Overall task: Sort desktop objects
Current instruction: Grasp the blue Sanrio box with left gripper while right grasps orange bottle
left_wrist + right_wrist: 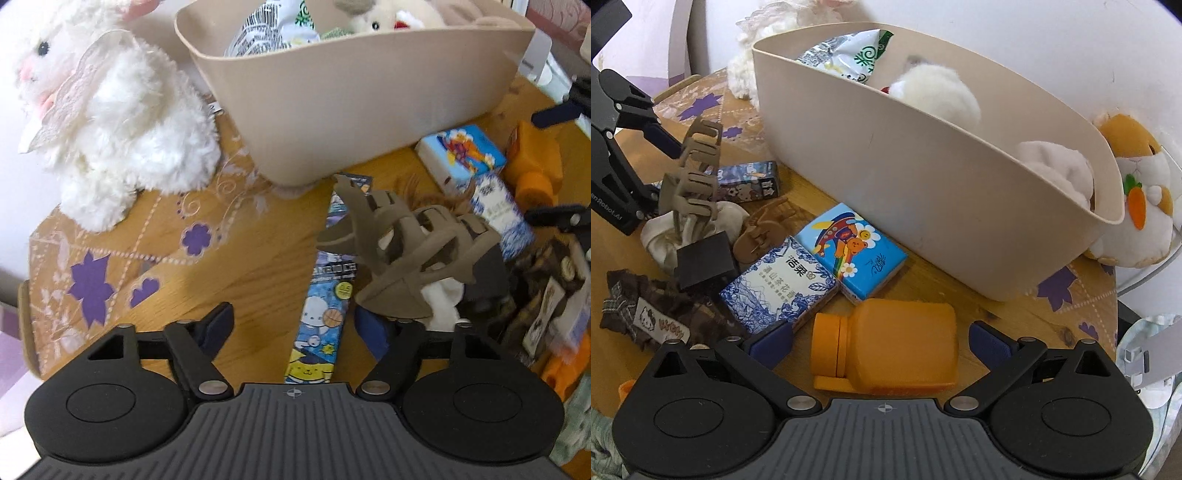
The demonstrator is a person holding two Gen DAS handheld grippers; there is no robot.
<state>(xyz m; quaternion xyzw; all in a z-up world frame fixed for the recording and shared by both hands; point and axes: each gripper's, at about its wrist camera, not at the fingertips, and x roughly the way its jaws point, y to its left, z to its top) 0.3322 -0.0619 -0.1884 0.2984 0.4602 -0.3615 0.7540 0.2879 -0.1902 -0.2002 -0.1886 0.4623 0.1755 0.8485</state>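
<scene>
Orange bottle (886,343) lies on its side on the desk (960,291), cap to the left, sitting between the wide-open fingers of the right tool (882,341); nothing gripped yet. My read: this is the next pick for the beige bin (923,192) just behind it.

Doing it well: centre on the body, not the cap, and close across the flat sides. The left fingertip (772,341) touches or nearly touches the blue-patterned tissue pack (779,288), so watch it doesn't drag that along. Lift clear of the bin rim before moving over.

Left tool (295,325) also open and holding nothing. A brown hair claw clip (402,240) stands right at its right finger, over a cartoon box (325,314).

Hard to tell: whether the clip touches that finger; what the dark block under the clip is. Bin contents are mostly hidden behind its wall. The clutter at the right edge of the left view is blurred.
</scene>
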